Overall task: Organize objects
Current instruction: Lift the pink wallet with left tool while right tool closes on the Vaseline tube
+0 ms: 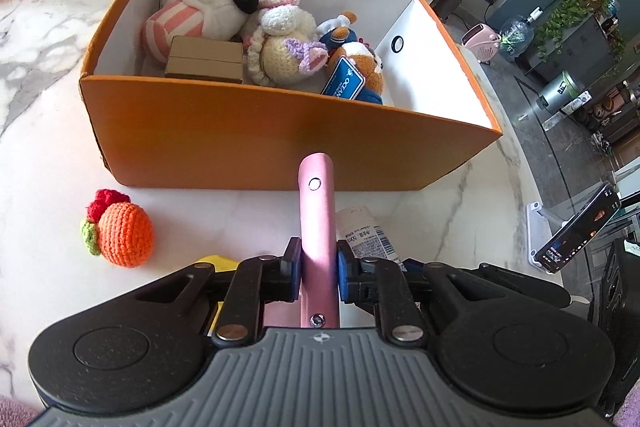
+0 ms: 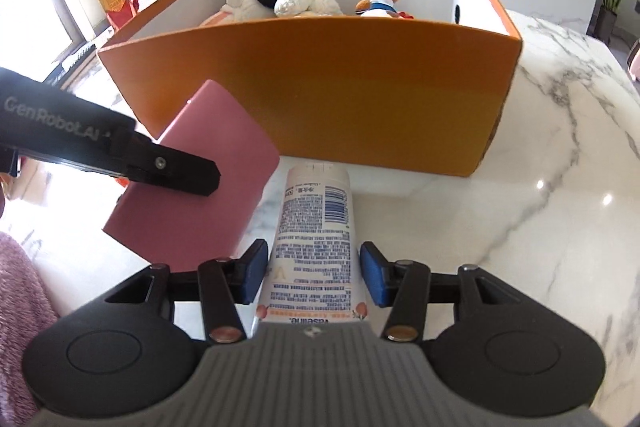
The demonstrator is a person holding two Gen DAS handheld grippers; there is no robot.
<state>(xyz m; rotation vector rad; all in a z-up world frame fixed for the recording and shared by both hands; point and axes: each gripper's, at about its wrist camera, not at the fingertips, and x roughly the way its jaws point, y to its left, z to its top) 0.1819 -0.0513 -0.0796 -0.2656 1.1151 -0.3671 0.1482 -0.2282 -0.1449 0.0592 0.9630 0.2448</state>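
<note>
Left view, nearest: left tool (image 1: 316,267) is clamped edge-on across a flat pink case (image 1: 317,223); both blue pads press its faces.
Left view, case position: I read it as lifted off the bench (image 1: 48,131), its far end just short of the near wall of the orange box (image 1: 256,131).
Left view, box contents: plush toys (image 1: 280,39) and a small cardboard carton (image 1: 205,61) fill the left and middle; the white floor by the right wall looks free.
Left view, remaining items: a crocheted orange (image 1: 124,233) lies on the bench, apart from the box.
Left view, advice: I would raise the case above the rim before moving forward, then release over the free right side.
Right view, nearest: right tool (image 2: 314,269) straddles a white lotion tube (image 2: 316,227) lying lengthwise on the bench, cap end towards the box.
Right view, jaws: they stand apart; the left pad is at the tube's side, the right pad shows a clear gap, so nothing is gripped.
Right view, advice: I would centre the pads on the tube's body before closing, and keep clear of the pink case just to the left.
</note>
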